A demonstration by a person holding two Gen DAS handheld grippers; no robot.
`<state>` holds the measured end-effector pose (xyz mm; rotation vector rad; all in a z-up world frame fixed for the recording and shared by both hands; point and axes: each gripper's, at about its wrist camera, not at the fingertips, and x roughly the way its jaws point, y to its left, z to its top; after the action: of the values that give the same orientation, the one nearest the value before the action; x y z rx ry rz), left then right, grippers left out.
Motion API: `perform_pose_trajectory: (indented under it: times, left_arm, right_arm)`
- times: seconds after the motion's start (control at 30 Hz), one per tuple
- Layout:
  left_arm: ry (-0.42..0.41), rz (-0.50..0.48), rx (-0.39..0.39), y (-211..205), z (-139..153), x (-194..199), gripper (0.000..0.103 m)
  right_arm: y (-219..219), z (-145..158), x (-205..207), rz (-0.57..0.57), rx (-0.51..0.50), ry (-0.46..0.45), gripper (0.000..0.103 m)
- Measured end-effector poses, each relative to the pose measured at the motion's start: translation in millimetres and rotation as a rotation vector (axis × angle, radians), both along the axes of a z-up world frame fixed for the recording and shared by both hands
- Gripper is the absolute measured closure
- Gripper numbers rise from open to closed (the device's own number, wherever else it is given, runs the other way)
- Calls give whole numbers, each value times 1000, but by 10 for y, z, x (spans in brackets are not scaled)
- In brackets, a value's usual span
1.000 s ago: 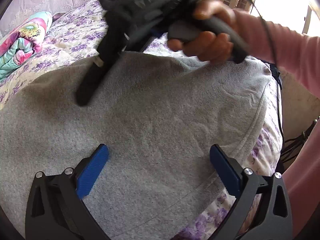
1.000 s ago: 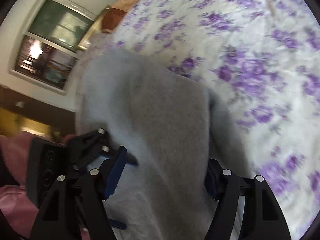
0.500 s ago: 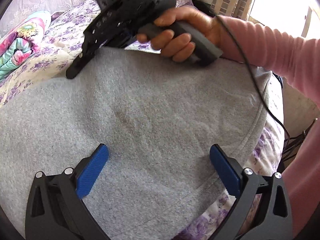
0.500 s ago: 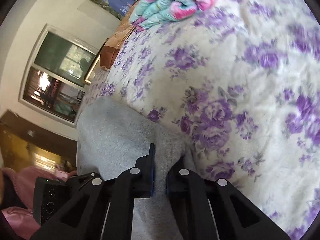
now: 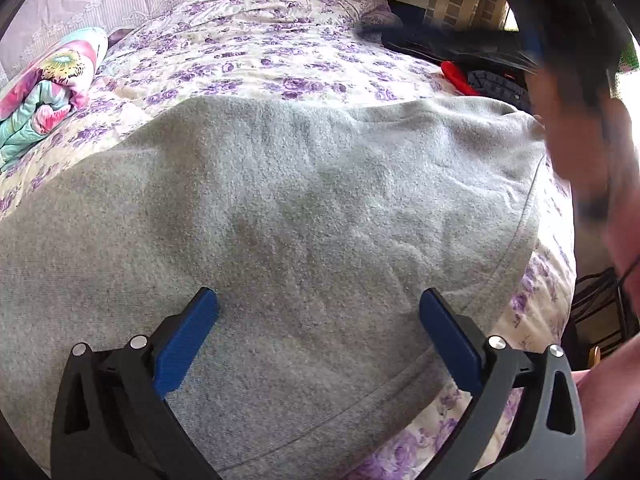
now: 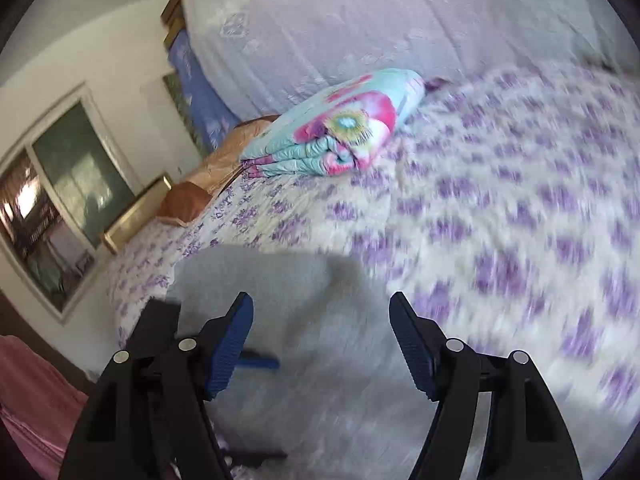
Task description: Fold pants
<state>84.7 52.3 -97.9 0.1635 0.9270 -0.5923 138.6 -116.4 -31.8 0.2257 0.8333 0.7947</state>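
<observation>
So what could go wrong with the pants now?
Both tongs are open, left tongs and right tongs, so nothing holds the gray pants; the fold could loosen. The pants lie near the edge of the floral bedsheet and might slide off. The right-wrist view is blurred from motion, so a quick grab might miss the cloth.

This is a bedroom in a home. A wide bed carries a cream bedspread printed with purple flowers [image 5: 280, 52], and a folded quilt in turquoise and pink floral cloth [image 6: 340, 132] lies near a pale lilac embossed headboard [image 6: 360, 20]. A framed window [image 6: 60, 192] is set in the white wall, and a heap of red and dark clothes [image 5: 480, 76] sits at the bed's far edge.
</observation>
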Motion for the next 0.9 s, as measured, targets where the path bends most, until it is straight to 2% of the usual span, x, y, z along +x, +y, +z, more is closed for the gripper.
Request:
perform_pose_trajectory:
  times: [0.07,0.1,0.13,0.23,0.27,0.3,0.4,0.47,0.5,0.53,0.63,0.7,0.8,0.9]
  left_arm:
    - [2,0,-5,13,-7,-21,4]
    - [3,-1,-9,18,-6,-20,4]
    - [2,-2,-11,21,0,-18,4]
    - [1,-2,-8,15,-3,-22,4]
    - [-1,-4,-7,18,-6,-29,4]
    - [-2,-6,-8,19,-4,-32,4]
    - [-5,-3,-3,26,1,-32,4]
    - [-21,17,33,18,45,-85,4]
    - [-42,24,63,10,100,-125,4]
    - [-68,22,84,10,158,-160,4]
    - [-210,61,151,8,456,-227,4]
    - [-256,123,186,49,596,-113,4]
    - [-197,258,207,263,613,225,4]
    - [-76,378,207,619,406,573,5]
  right_arm:
    - [-277,-363,-80,-149,-82,69,37]
    - [-431,-463,-125,-215,-124,72,58]
    - [-638,-523,-201,-266,-149,45,84]
    - [-1369,-520,-355,-489,-176,14,101]
    - [-1566,-497,-396,-564,-218,-10,103]
    - [-1750,-483,-443,-599,-236,-35,103]
    - [-1953,-520,-478,-626,-193,-6,103]
    - [-1788,-372,-529,-628,-202,-40,90]
    - [-1668,-286,-585,-601,-196,-84,67]
    - [-1514,-185,-633,-570,-200,-136,55]
    - [-1054,-53,-582,-469,-245,-209,55]
    - [-754,-36,-431,-411,-265,-220,55]
    - [-283,-40,-229,-299,-268,-207,55]
    - [142,-150,-91,-178,-283,-167,55]
